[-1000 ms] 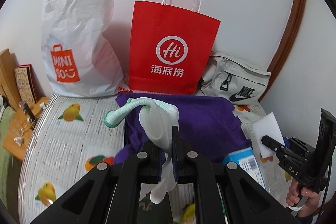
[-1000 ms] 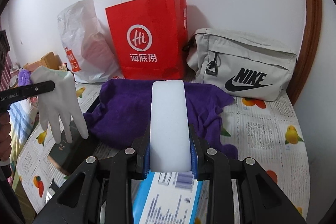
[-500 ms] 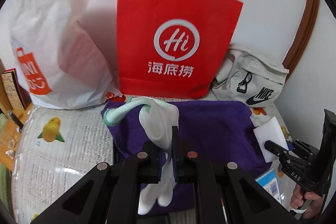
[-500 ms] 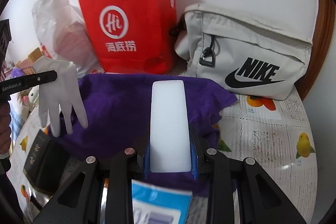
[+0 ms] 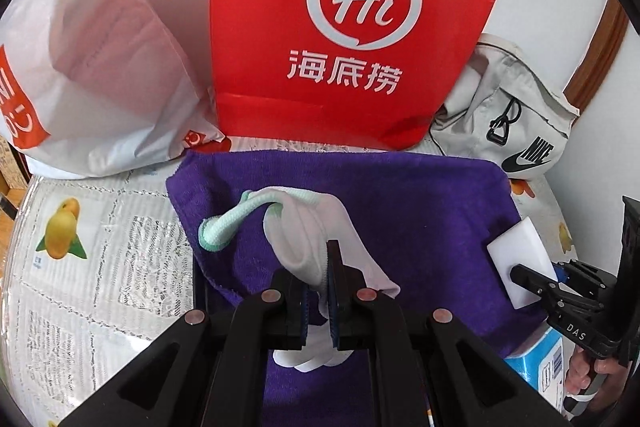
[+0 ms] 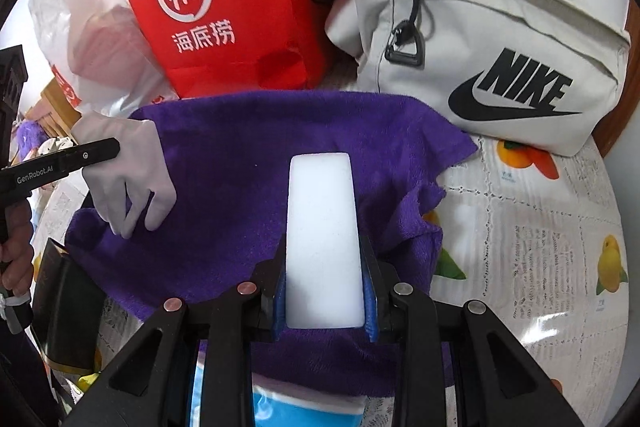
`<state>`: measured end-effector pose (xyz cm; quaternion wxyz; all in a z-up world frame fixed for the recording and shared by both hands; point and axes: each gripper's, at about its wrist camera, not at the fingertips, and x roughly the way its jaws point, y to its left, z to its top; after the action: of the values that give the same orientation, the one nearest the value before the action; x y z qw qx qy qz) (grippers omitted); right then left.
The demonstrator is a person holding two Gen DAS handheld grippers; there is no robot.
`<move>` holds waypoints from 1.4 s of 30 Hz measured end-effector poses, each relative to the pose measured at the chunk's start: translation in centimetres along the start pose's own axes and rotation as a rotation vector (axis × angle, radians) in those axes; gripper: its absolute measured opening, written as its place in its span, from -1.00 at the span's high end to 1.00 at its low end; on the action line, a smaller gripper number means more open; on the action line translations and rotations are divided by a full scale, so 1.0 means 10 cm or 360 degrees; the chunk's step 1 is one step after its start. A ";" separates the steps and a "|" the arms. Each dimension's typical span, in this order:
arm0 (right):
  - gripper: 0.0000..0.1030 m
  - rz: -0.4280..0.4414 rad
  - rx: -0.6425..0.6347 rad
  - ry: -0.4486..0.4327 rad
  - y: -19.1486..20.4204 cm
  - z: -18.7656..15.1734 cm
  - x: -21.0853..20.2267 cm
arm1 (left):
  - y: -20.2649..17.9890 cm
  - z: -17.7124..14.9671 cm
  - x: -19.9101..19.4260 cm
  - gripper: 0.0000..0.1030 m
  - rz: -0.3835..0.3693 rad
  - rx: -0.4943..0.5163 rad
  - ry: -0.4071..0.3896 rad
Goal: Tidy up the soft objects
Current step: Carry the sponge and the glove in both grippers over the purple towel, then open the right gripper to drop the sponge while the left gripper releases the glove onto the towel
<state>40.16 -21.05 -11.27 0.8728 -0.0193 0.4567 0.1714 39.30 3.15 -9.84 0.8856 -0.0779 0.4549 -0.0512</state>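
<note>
Currently left gripper (image 5: 318,291) clamps the white glove (image 5: 308,239); right gripper (image 6: 324,291) pinches the foam block (image 6: 322,239). Risk: glove snagging the purple towel (image 6: 248,163) below on release.

The top of the red paper bag (image 5: 352,27) was cut off by the picture's edge, so its handles did not show. The white plastic bag (image 5: 100,67) ran off the left side, and only part of its orange label showed. The glove (image 5: 304,247) had its fingers partly hidden behind the left gripper (image 5: 318,291). A blue box (image 6: 304,411) was mostly hidden under the purple towel (image 6: 248,167).
</note>
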 end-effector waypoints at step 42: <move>-0.47 -0.0084 -0.0023 -0.0255 0.49 -0.72 -1.26 | 0.08 -0.78 -1.37 -0.41 0.0175 -0.0035 -0.0177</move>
<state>26.31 -21.38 -4.73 0.9106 -0.0238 0.3835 0.1524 25.05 5.47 -3.58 0.9101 -0.0652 0.4091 0.0069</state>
